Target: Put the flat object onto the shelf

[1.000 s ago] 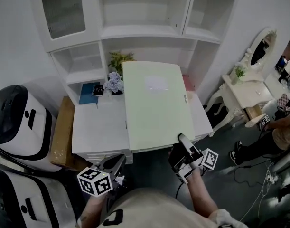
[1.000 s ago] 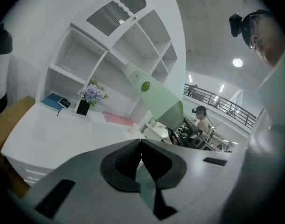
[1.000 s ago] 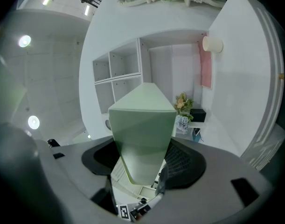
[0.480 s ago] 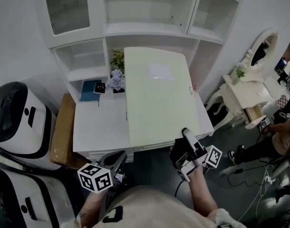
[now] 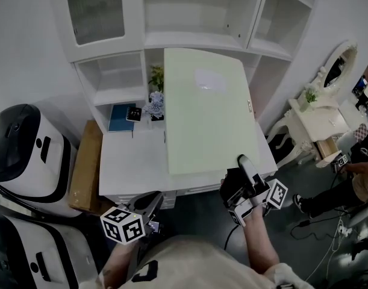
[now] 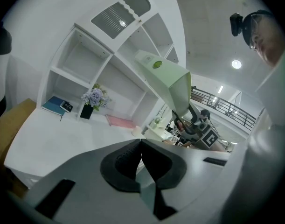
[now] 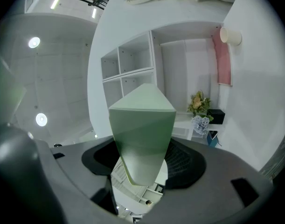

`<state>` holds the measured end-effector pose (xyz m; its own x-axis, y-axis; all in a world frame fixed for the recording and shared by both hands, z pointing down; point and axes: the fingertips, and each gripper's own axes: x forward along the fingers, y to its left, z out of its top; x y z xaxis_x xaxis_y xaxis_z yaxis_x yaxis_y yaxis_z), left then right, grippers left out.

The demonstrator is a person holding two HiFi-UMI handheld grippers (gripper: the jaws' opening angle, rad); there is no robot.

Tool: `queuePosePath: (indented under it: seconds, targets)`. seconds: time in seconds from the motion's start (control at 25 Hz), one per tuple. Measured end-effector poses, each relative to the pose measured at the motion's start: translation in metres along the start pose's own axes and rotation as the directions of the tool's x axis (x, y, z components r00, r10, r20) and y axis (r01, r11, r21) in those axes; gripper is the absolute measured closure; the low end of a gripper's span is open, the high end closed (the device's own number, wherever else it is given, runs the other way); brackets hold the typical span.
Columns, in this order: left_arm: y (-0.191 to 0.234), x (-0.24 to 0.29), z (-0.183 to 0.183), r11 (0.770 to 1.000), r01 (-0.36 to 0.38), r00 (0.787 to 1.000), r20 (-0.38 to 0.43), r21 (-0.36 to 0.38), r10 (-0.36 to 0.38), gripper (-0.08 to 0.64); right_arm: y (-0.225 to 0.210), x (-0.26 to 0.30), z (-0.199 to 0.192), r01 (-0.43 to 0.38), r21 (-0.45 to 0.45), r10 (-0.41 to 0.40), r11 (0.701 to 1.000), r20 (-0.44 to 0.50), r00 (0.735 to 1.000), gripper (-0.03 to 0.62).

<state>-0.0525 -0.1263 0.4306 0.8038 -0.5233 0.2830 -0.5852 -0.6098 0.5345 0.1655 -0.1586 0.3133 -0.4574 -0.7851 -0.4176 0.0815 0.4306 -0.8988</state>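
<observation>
I note R gripper (image 5: 239, 172) pinching pale-green flat box (image 5: 205, 110) at near corner, before shelf unit (image 5: 190, 39); L gripper (image 5: 152, 202) pressed together, empty.

I see mock bedroom set inside big hall: white shelf unit (image 5: 190, 40), flower vase (image 5: 155, 106), mirrored dressing table (image 5: 321, 123), mezzanine railing (image 6: 226, 107), ceiling lights (image 6: 236, 64).

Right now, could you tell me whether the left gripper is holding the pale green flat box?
No, the left gripper is shut on nothing, and the right gripper alone grips the flat box.
</observation>
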Motion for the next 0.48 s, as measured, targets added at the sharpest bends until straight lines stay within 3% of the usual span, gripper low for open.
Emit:
queuePosePath:
  seconds: [0.48]
  targets:
    - [0.024, -0.013, 0.013, 1.000, 0.021, 1.000, 0.018, -0.005, -0.021, 0.546, 0.011, 0.039, 0.000, -0.017, -0.048, 0.018, 0.999, 0.014, 1.000, 0.296]
